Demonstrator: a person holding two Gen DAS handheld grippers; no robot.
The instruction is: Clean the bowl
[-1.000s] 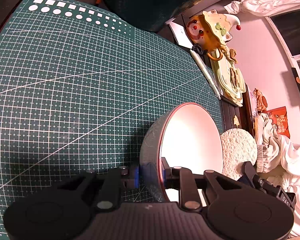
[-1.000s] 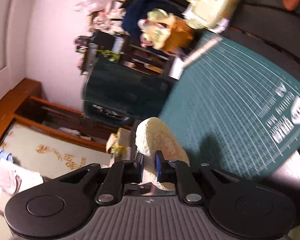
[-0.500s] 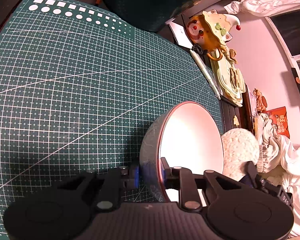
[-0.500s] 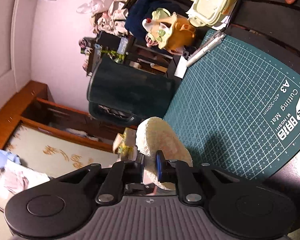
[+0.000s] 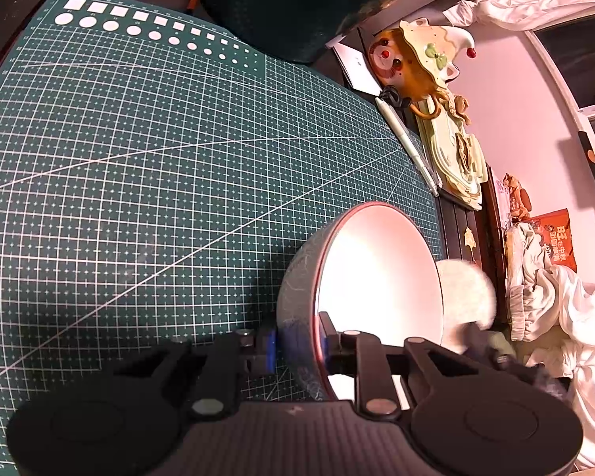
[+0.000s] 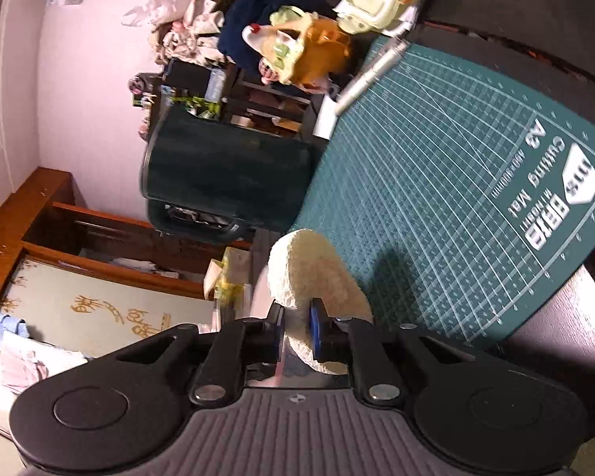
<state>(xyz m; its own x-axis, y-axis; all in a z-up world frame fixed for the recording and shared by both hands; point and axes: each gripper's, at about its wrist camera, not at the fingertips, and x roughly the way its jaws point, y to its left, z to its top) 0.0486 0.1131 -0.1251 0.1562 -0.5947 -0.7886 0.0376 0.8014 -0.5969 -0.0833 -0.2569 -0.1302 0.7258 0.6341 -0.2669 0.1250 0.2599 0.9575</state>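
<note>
My left gripper (image 5: 297, 347) is shut on the rim of a bowl (image 5: 377, 277) with a grey outside, a white inside and a reddish rim. It holds the bowl tilted on its side above the green cutting mat (image 5: 139, 158). A pale round sponge (image 5: 466, 297) shows blurred just past the bowl's right edge. My right gripper (image 6: 296, 331) is shut on that sponge (image 6: 313, 273), which stands on edge between the fingers. A pale blurred sliver of the bowl (image 6: 260, 293) shows left of the sponge in the right wrist view.
A dark green bin (image 6: 226, 174) stands at the mat's far edge. A clown toy (image 5: 412, 59), a pen (image 5: 408, 142) and a pale green lidded box (image 5: 456, 158) lie along the mat's right side. White cloth (image 5: 575, 317) lies beyond the table.
The sponge has moved closer to the bowl's open side and is now blurred with motion. The right wrist view has swung. The left gripper and bowl have stayed still.
</note>
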